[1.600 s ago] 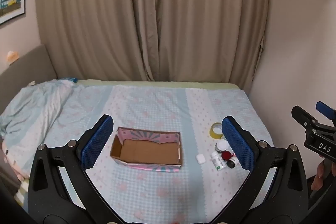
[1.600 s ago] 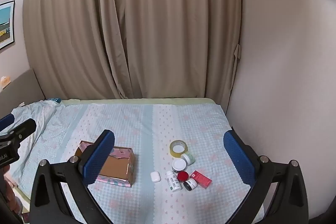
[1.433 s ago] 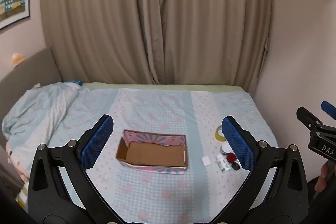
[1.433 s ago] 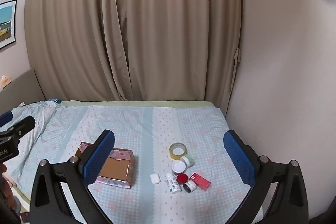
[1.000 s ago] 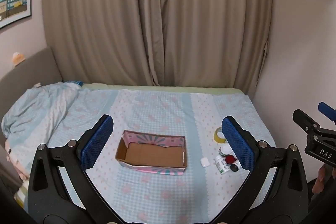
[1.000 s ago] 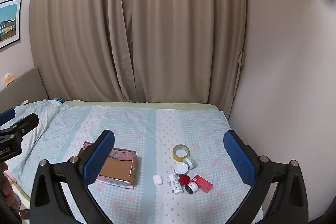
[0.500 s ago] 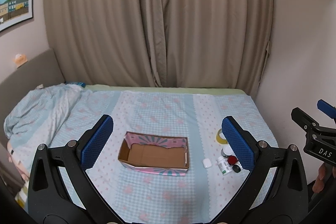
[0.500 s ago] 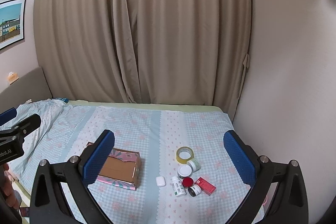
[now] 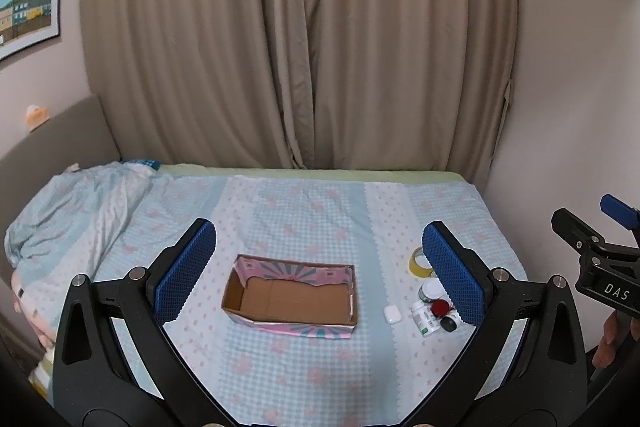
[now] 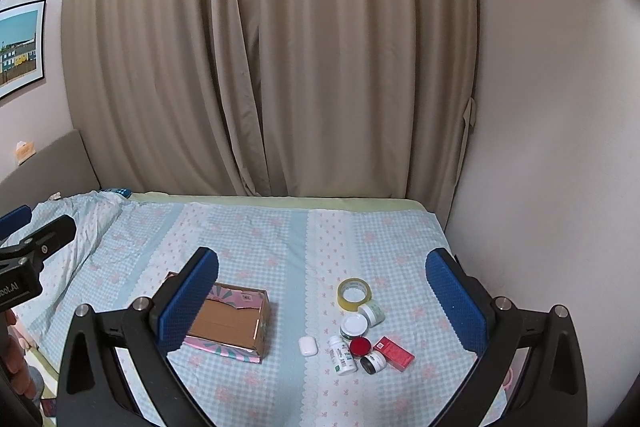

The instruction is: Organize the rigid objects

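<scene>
An open, empty cardboard box (image 9: 290, 297) with pink patterned sides lies on the bed; it also shows in the right wrist view (image 10: 228, 323). To its right lies a cluster: a yellow tape roll (image 10: 354, 293), a white earbud case (image 10: 307, 345), a white bottle (image 10: 342, 355), a red round lid (image 10: 360, 346), a red box (image 10: 394, 353) and small jars (image 10: 354, 325). My left gripper (image 9: 320, 271) is open and empty, high above the box. My right gripper (image 10: 322, 297) is open and empty, high above the cluster.
The bed (image 9: 304, 211) has a blue checked sheet. A bunched duvet (image 9: 60, 211) lies at its left end. Beige curtains (image 9: 296, 39) hang behind, a wall (image 10: 552, 147) closes the right side, and a padded headboard (image 9: 52, 143) stands on the left.
Both grippers have risen and drawn back a little, so the box and the cluster sit lower and smaller in view. Both stay open and empty.
</scene>
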A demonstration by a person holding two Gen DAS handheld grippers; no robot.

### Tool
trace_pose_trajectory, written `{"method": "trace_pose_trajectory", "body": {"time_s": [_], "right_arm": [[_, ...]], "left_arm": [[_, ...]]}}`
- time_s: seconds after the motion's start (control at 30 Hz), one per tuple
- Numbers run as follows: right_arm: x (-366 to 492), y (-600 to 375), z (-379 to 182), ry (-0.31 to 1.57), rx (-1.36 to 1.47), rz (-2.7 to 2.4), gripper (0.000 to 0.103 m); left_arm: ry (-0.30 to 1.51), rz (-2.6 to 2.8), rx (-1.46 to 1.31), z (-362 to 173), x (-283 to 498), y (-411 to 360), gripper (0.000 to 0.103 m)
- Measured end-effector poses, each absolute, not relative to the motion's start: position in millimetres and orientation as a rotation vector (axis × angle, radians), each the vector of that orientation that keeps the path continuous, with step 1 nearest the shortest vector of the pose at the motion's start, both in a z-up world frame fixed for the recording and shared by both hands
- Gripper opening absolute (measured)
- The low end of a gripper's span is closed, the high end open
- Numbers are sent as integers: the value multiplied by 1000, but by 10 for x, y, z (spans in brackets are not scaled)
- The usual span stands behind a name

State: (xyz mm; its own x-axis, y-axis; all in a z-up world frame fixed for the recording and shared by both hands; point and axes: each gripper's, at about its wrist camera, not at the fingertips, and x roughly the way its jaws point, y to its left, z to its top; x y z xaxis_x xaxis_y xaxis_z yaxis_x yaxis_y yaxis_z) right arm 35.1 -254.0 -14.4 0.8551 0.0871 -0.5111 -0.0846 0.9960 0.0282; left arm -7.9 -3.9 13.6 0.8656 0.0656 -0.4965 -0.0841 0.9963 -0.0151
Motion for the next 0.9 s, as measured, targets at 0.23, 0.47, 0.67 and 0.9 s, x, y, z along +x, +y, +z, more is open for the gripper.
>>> {"method": "trace_pose_trajectory", "body": {"time_s": [0.23,0.47,0.67,0.9], "right_arm": [[334,-2525,-160,537,2,81,103],[337,-2525,-157,541,2,77,103],[325,-2523,-163,542,0,74,103],[319,-2539,-156,546,-1,61,103]], "left_arm": [[517,70,-30,166,-30,-33,102],[515,64,-32,146,-12,-52,102],[514,59,-34,153,-10,-39,102],[519,55,-40,147,6,-32,102]]}}
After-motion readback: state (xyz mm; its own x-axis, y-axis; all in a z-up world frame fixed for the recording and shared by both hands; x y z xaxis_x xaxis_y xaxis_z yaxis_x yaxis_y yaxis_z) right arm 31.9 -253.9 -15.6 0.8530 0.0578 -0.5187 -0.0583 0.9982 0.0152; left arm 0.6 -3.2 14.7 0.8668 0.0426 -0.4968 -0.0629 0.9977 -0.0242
